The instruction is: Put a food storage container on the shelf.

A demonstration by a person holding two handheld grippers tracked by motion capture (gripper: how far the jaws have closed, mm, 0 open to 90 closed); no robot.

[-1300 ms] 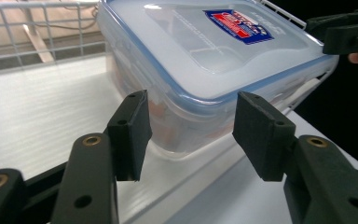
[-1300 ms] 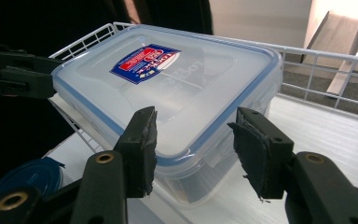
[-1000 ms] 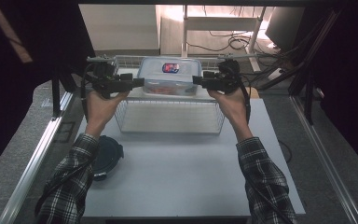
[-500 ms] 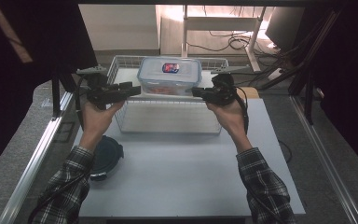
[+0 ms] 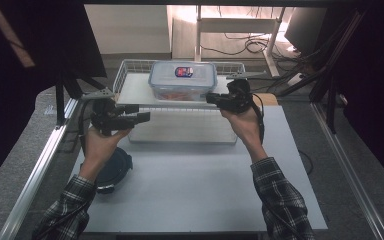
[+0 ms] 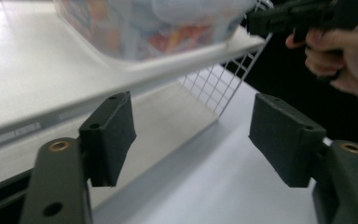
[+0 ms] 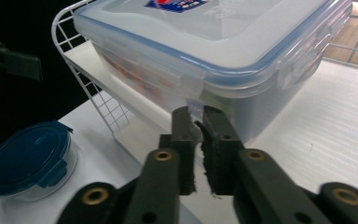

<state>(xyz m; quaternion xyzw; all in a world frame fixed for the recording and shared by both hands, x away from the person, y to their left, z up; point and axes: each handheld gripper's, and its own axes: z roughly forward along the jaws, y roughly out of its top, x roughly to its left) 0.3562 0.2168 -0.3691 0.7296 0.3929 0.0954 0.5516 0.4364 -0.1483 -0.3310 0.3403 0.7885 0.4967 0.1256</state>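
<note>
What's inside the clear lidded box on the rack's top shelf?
Through the clear box's wall, orange and red contents show low down, blurred; what they are I cannot tell. The lid with its label covers them from above. The box stands on the wire rack's shelf.

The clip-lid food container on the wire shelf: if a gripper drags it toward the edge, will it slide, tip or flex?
The clip-lid food container looks like rigid plastic, so it probably won't flex. It is wide and low, so tipping seems unlikely; it should slide on the smooth shelf board. Contents show through its wall, so it may be fairly heavy, and the latch tab could catch a gripper.
</note>
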